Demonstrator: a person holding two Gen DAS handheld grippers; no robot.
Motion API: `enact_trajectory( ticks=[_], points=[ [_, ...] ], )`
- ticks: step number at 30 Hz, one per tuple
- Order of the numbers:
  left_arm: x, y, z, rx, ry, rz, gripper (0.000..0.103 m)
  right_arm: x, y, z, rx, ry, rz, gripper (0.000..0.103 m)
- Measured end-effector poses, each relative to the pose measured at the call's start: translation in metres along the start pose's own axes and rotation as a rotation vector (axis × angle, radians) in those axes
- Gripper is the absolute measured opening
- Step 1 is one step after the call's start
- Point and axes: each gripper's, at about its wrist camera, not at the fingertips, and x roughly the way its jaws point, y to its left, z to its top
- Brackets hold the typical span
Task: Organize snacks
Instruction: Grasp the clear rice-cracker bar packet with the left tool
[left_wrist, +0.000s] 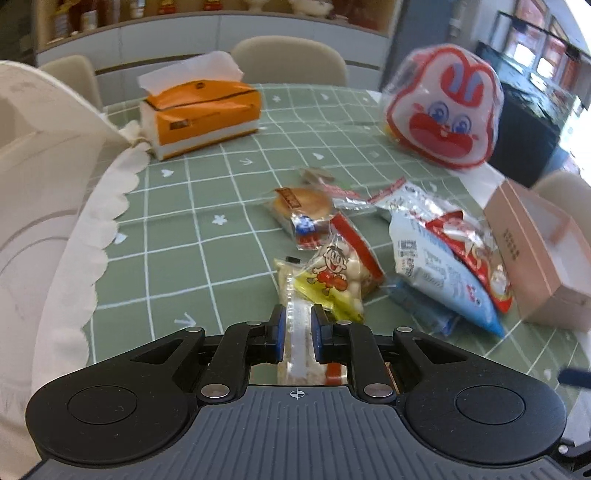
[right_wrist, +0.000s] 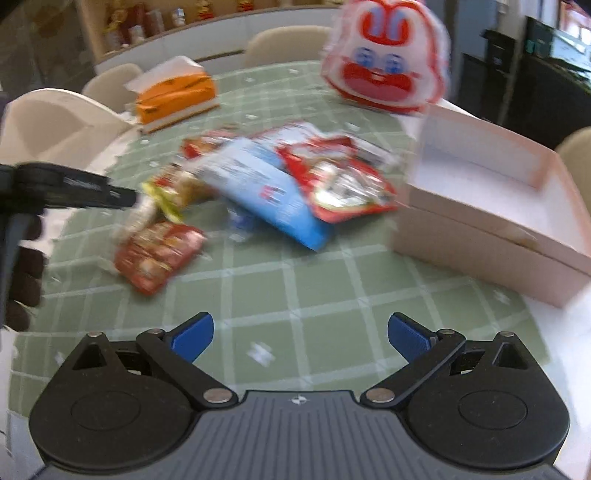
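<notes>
closely, the left gripper (left_wrist: 298, 334) had its blue pads pressed on a long pale snack packet (left_wrist: 297, 332), with the cartoon snack bag (left_wrist: 334, 273) just ahead in the heap on the green checked tablecloth (left_wrist: 177, 229). the right gripper (right_wrist: 300, 334) stood wide apart and empty above bare cloth, the pink box (right_wrist: 491, 206) at its right and the red snack packet (right_wrist: 159, 253) at its left.

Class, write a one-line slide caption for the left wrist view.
Left gripper shut on a clear-wrapped snack bar above the green checked tablecloth, snack pile ahead.
</notes>
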Motion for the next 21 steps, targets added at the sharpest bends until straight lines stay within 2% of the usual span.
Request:
enact_trajectory(
  ticks=[1,4,8,11,13,16,21],
  points=[
    [0.003,0.001,0.0,0.025,0.008,-0.004,0.024,0.005,0.008,0.006,-0.003,-0.008,0.022,0.101],
    [0.006,0.011,0.003,0.05,0.01,-0.035,0.031,0.025,0.037,0.024,-0.023,-0.025,0.076,0.101],
    [0.006,0.036,0.005,-0.018,0.013,-0.015,0.026,0.054,0.083,0.039,-0.091,-0.026,0.085,0.101],
    [0.007,0.052,0.004,-0.102,0.036,-0.087,0.026,0.073,0.104,0.041,-0.151,0.015,0.064,0.101],
    [0.007,0.053,0.004,-0.125,0.038,-0.119,0.026,0.076,0.104,0.038,-0.177,0.015,0.016,0.101],
    [0.01,0.041,0.005,-0.115,0.033,-0.119,0.026,0.069,0.086,0.03,-0.172,0.005,-0.058,0.101],
    [0.016,0.021,0.01,-0.099,0.044,-0.107,0.028,0.057,0.035,0.02,-0.033,0.038,-0.054,0.101]
  ],
)
